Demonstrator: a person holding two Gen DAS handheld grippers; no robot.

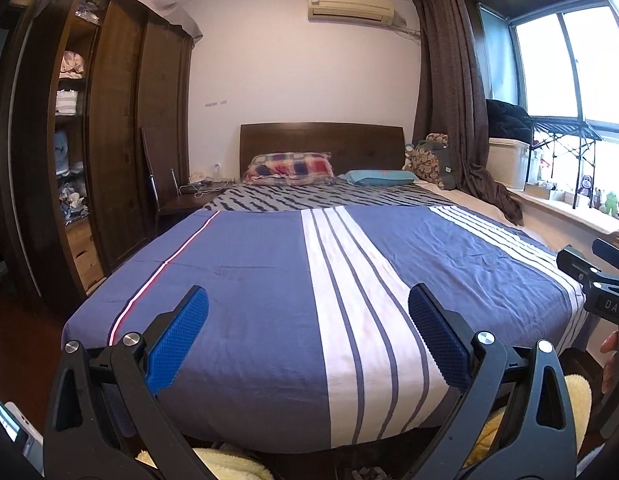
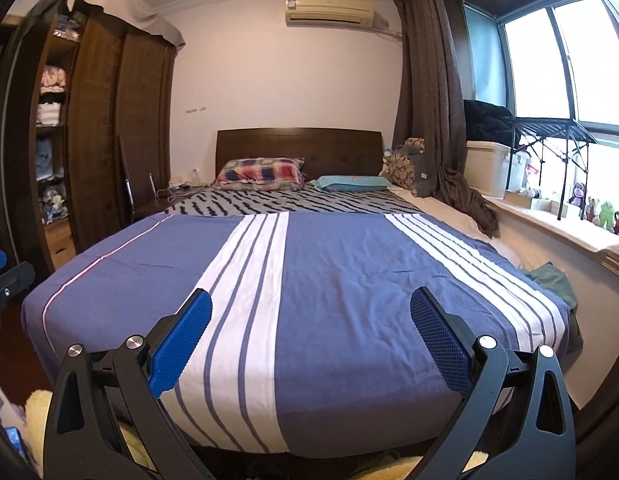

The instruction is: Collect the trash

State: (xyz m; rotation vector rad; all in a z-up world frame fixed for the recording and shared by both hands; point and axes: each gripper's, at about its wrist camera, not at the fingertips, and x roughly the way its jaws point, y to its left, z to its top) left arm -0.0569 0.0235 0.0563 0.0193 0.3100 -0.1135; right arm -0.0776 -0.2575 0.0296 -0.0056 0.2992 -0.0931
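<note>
No trash shows in either view. My left gripper is open and empty, held over the foot of a bed with a blue and white striped cover. My right gripper is open and empty too, over the same bed. Part of the right gripper shows at the right edge of the left wrist view, and part of the left gripper shows at the left edge of the right wrist view. Both point toward the headboard.
A dark wood wardrobe with open shelves stands left. Plaid pillow and teal pillow lie by the headboard. A nightstand is far left. Curtain, windowsill with toys and a green cloth are right. Yellow fluffy rug below.
</note>
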